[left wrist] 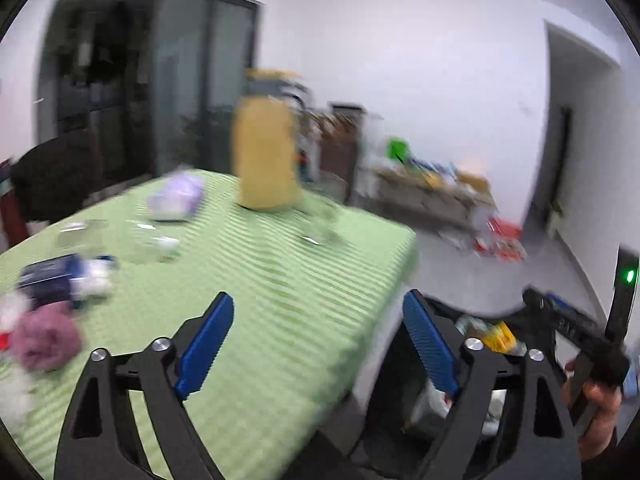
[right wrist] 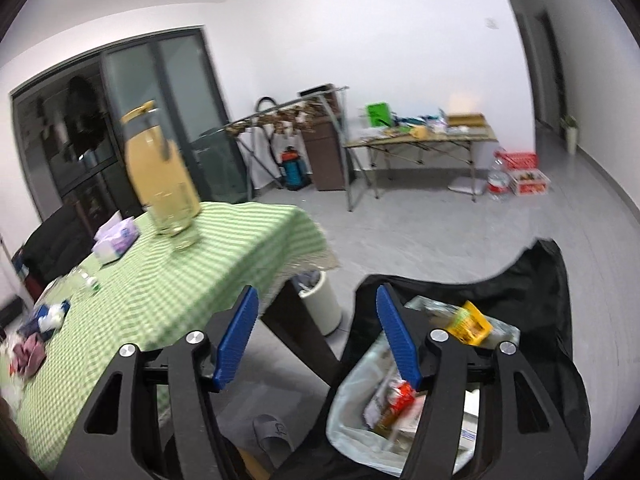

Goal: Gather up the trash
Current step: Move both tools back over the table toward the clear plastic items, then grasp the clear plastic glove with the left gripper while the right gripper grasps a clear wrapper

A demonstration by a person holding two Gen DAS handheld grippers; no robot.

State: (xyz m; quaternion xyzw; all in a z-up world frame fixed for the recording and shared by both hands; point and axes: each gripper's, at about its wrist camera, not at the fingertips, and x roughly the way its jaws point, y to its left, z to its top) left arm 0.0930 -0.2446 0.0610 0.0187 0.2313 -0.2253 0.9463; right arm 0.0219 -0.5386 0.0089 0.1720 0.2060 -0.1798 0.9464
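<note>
A black trash bag (right wrist: 540,280) hangs open at the table's right end, holding wrappers, among them a yellow one (right wrist: 468,322). My right gripper (right wrist: 317,294) is open over the gap between table and bag, with nothing between its blue pads. My left gripper (left wrist: 318,300) is open wide above the green checked tablecloth (left wrist: 280,280), also holding nothing. Crumpled mauve paper (left wrist: 48,336) and a blue pack with white scraps (left wrist: 52,280) lie at the table's left end. The mauve paper (right wrist: 30,354) also shows far left in the right wrist view. The left wrist view is blurred.
A tall pitcher of yellow liquid (right wrist: 160,176), a purple tissue pack (right wrist: 116,238) and clear glasses (left wrist: 152,244) stand on the table. A white bin (right wrist: 324,304) sits under its corner, a grey slipper (right wrist: 274,432) on the floor. A hand (left wrist: 596,408) grips the other tool.
</note>
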